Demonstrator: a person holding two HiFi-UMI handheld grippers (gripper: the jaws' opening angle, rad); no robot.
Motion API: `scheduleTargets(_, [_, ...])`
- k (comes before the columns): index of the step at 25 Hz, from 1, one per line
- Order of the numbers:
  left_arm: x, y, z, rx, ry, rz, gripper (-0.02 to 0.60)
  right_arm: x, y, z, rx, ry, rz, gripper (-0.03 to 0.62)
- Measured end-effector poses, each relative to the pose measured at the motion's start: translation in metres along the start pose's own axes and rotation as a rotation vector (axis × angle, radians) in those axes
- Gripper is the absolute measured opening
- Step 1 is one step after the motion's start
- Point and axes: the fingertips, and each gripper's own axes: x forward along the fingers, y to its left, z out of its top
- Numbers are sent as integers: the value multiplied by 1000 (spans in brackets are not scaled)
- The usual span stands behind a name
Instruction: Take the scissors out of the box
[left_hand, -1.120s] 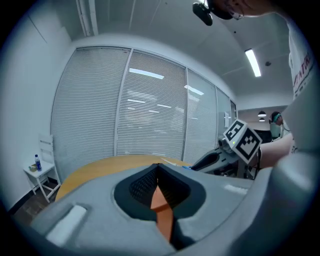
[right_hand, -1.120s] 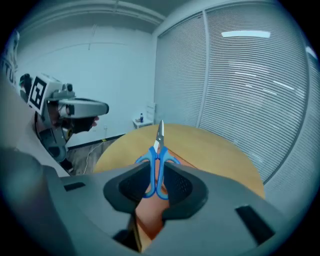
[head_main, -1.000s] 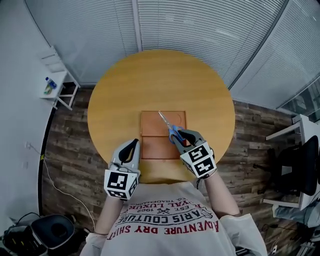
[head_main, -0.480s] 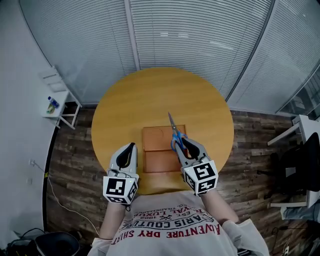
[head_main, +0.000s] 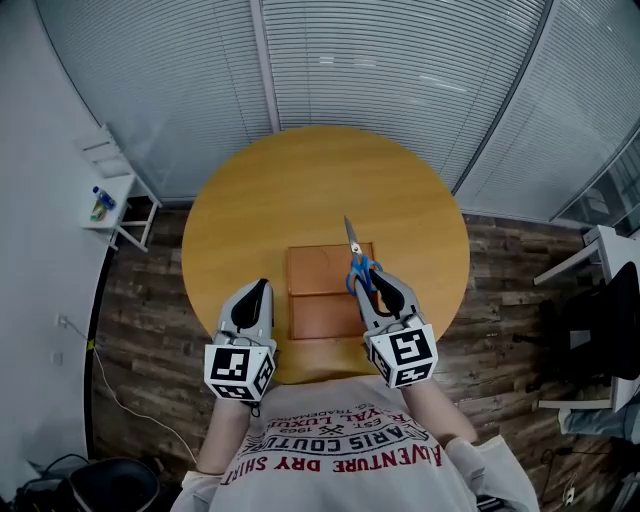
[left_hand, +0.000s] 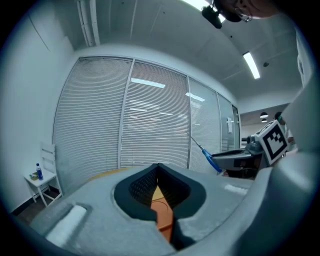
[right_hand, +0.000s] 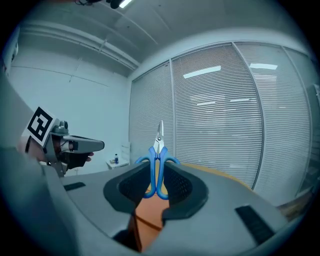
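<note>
Scissors with blue handles sit clamped in the jaws of the right gripper. The pads pinch the handle loops, and the closed blades point out past the jaw tips toward the window blinds. The gripper holds them in the air over the right edge of the orange box, which lies on the round wooden counter. The left gripper hovers just beside the box's left edge, its jaws closed together with nothing between them.
</note>
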Motion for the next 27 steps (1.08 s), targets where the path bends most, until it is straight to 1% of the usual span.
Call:
scheduleTargets(11, [12, 14, -7, 0, 25, 11, 9, 17, -4, 4, -42, -9, 3, 91])
scheduleTargets(18, [18, 22, -8, -4, 33, 26, 9, 25, -10, 5, -42, -7, 9, 91])
scheduleTargets(27, [22, 37, -14, -34, 40, 46, 9, 33, -13, -2, -28, 15, 16, 92])
